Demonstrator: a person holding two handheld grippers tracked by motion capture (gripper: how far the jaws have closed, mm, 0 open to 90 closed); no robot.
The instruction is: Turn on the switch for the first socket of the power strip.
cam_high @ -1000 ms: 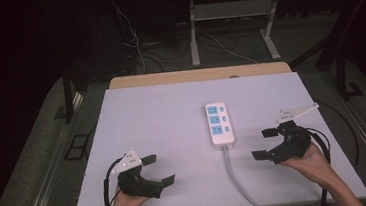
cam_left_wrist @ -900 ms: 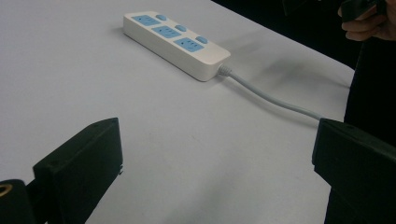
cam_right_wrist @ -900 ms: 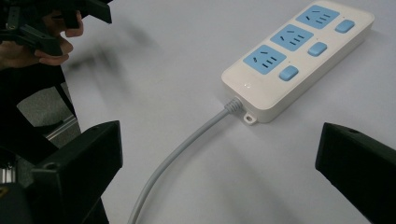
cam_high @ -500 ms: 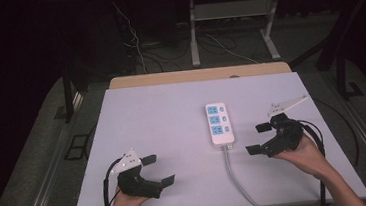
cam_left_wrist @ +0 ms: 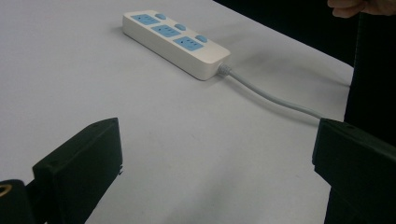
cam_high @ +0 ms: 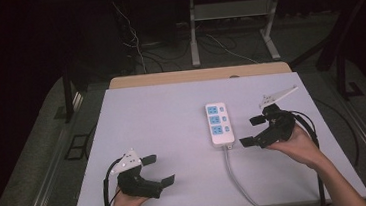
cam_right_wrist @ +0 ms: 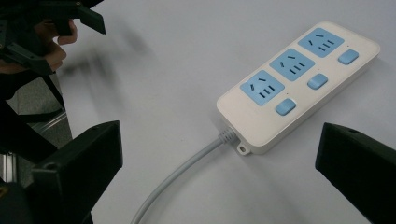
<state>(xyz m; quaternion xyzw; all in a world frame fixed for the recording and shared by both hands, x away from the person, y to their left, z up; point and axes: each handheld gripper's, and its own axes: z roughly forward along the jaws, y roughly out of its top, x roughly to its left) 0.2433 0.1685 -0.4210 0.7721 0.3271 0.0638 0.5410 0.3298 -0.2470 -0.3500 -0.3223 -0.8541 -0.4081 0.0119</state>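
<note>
Power strip (cam_high: pixel 220 124) w/ grey cable (cam_high: pixel 240 181) flat on white table (cam_high: pixel 167 119), right gripper (cam_high: pixel 253 131) just beside it, jaws wide, left gripper (cam_high: pixel 158 170) near front edge, jaws wide too.

I'm seeing the power strip's cord (cam_high: pixel 240 183) running off the table's near edge; my left gripper (cam_right_wrist: pixel 70 21) is blurring.
</note>
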